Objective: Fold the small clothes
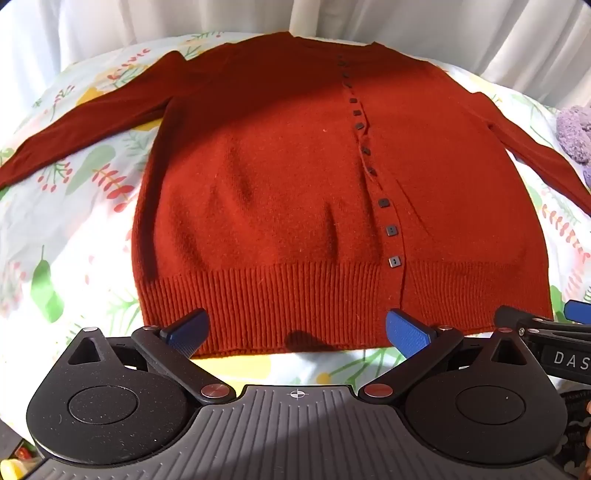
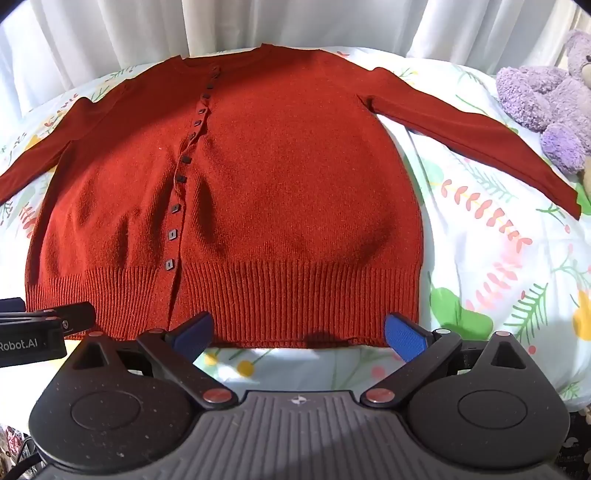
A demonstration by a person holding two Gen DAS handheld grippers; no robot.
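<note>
Item: one rust-red knitted cardigan (image 1: pixel 280 177) with a row of small dark square buttons (image 1: pixel 392 231) and a ribbed hem band (image 1: pixel 266 306), laid flat and face up on a white bedsheet printed with leaves and flowers (image 1: pixel 74 229). In both views the body fills the centre of the frame, neckline toward the top, hem along the lower middle just above the fingers. Sleeves are spread outward: one runs to the left edge of the left wrist view (image 1: pixel 74 125), the other to the right edge of the right wrist view (image 2: pixel 480 136). White curtains (image 2: pixel 332 26) close the top of the frame; a lilac plush bear (image 2: pixel 546 99) sits at upper right, clear of the sleeve. Left gripper (image 1: pixel 295 332): blue-padded jaws spread fully wide, holding nothing, poised over the hem at lower centre. Right gripper (image 2: pixel 299 334): likewise spread wide and empty, at the hem's right-hand stretch. Handling, as judged: light, soft, limp wool-like knit, no stiffness, likely to sag and stretch if lifted by one point; the fuzzy surface should grip well against the pads. Buttons are hard and small, best avoided. Recommended holds: the thicker ribbed hem corners, or cuff and shoulder seam for turning each sleeve in, pinching both layers together.
</note>
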